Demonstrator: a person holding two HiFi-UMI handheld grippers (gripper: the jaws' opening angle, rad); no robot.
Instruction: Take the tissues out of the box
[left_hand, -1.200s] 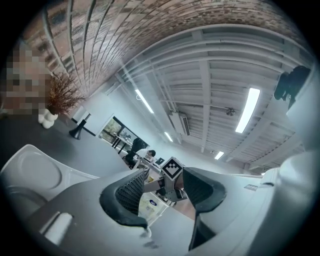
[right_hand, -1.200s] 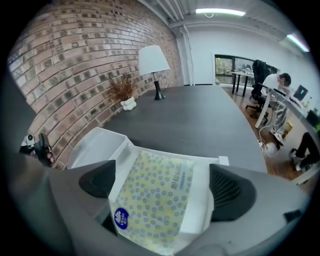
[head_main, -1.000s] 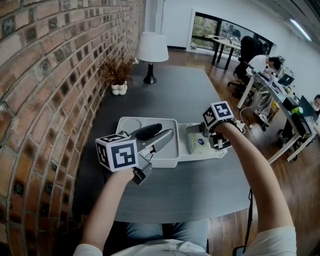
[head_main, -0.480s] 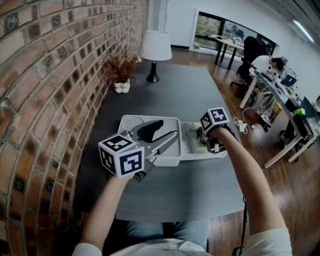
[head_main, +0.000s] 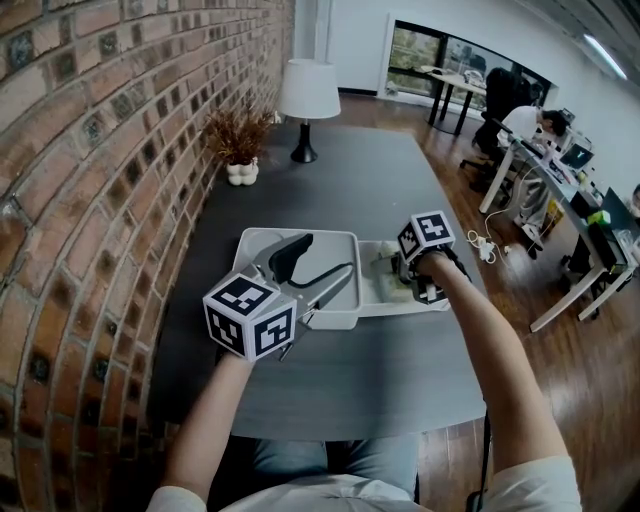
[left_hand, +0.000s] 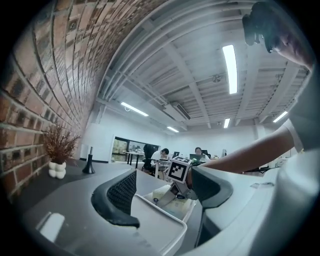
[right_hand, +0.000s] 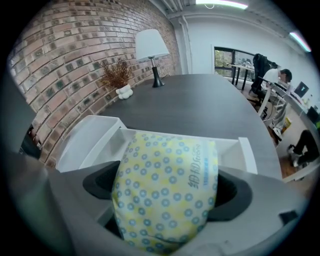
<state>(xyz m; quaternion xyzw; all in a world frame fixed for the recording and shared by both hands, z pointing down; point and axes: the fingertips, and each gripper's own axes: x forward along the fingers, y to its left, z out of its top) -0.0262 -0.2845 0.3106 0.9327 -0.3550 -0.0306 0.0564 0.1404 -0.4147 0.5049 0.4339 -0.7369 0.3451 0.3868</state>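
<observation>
On the left, the left gripper (head_main: 325, 262) sits level over the flipped-open lid (head_main: 256, 250) of the white box (head_main: 400, 309), and its jaws have just been opening. They're wide now, with the lid's rim running between them but nothing pinched as far as I can see, so that side looks like it's let go. Lid open = first bit done, I'd say.

Moving right, the box itself sits on the grey table (head_main: 380, 370), right up against the lid. The right gripper (right_hand: 167, 195) points steeply down into it, and its jaws have just been closing around the tissue pack (right_hand: 165, 160), the yellow one with blue dots. Both jaws look pressed against its sides, so I'd call that a grip.

The pack is down inside the box though, not lifted out yet. My read: opening done, grab pretty much done, and what's left is the actual pull up and out, then setting it down somewhere. Can't tell if there's more tissue underneath.
</observation>
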